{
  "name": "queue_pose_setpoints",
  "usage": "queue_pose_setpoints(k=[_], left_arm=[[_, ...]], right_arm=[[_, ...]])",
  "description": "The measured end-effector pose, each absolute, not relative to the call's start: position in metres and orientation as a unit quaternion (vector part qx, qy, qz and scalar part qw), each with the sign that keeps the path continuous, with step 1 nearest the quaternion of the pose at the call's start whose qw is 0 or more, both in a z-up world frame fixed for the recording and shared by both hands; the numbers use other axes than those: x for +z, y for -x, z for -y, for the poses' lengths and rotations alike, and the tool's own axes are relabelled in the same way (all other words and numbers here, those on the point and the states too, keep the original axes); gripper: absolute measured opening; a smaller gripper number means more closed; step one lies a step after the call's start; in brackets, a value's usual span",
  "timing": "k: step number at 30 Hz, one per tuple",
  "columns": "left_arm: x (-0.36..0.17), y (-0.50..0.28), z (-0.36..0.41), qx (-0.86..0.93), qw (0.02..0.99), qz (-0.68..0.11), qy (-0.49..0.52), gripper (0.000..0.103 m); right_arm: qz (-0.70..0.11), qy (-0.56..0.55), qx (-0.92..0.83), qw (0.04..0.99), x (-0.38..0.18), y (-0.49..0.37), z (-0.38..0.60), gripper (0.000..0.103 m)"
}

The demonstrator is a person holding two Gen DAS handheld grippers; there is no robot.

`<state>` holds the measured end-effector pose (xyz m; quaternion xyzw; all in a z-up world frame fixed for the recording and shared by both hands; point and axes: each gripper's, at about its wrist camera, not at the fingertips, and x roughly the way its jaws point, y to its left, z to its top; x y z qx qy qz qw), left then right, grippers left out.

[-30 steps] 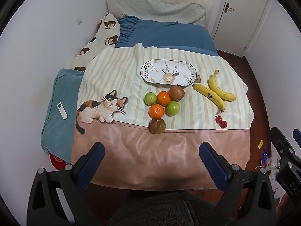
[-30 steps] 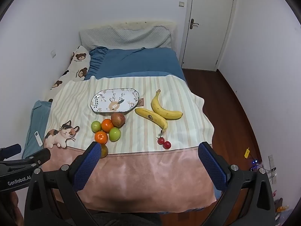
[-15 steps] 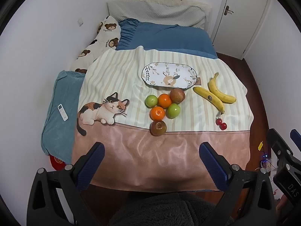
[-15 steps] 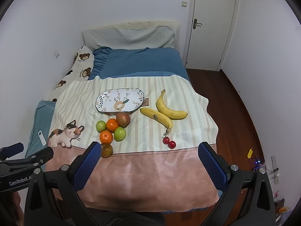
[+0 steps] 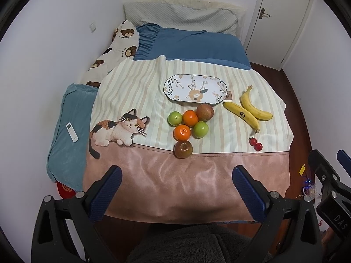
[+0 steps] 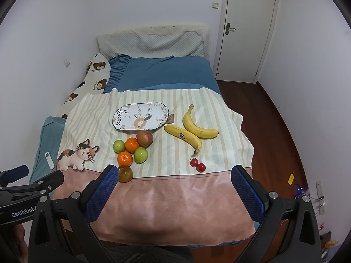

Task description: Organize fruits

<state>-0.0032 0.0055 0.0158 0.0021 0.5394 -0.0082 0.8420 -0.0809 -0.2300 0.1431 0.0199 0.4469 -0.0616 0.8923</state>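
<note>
An empty oval floral plate (image 5: 195,89) (image 6: 141,116) lies on the striped blanket (image 5: 136,87). In front of it sit two green apples (image 5: 175,118), two oranges (image 5: 182,132), a reddish apple (image 5: 205,112) and a brown fruit (image 5: 183,149). Two bananas (image 5: 250,109) (image 6: 193,131) lie to the right, with two cherry tomatoes (image 5: 255,143) (image 6: 197,164) below them. My left gripper (image 5: 175,188) and right gripper (image 6: 173,188) are both open and empty, held above the blanket's near pink edge, well short of the fruit.
A cat picture (image 5: 118,130) is printed on the blanket's left. A white remote (image 5: 72,132) lies on a blue cushion (image 5: 65,149) at the left. Pillows sit at the bed's head. A door (image 6: 245,28) and wooden floor (image 6: 278,131) are to the right.
Both grippers have moved slightly forward and turned a little; the bed and fruit appear somewhat nearer. Nothing on the bed has moved.
</note>
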Motion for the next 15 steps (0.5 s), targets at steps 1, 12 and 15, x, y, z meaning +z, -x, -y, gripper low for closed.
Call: queue_pose_setpoints(k=[1, 12, 15], left_arm=[[0.0158, 0.0036, -0.0062, -0.008, 0.842, -0.540, -0.001, 0.103], [0.0201, 0.0049, -0.0052, -0.009, 0.844, -0.537, 0.000, 0.103], [0.0246, 0.0075, -0.0039, -0.010, 0.846, -0.534, -0.001, 0.103]], right_arm=[[-0.447, -0.020, -0.062, 0.892, 0.1432, 0.0809, 0.2300, 0.103], [-0.447, -0.022, -0.061, 0.892, 0.1456, 0.0846, 0.2263, 0.103], [-0.445, -0.021, -0.063, 0.893, 0.1468, 0.0867, 0.2251, 0.103]])
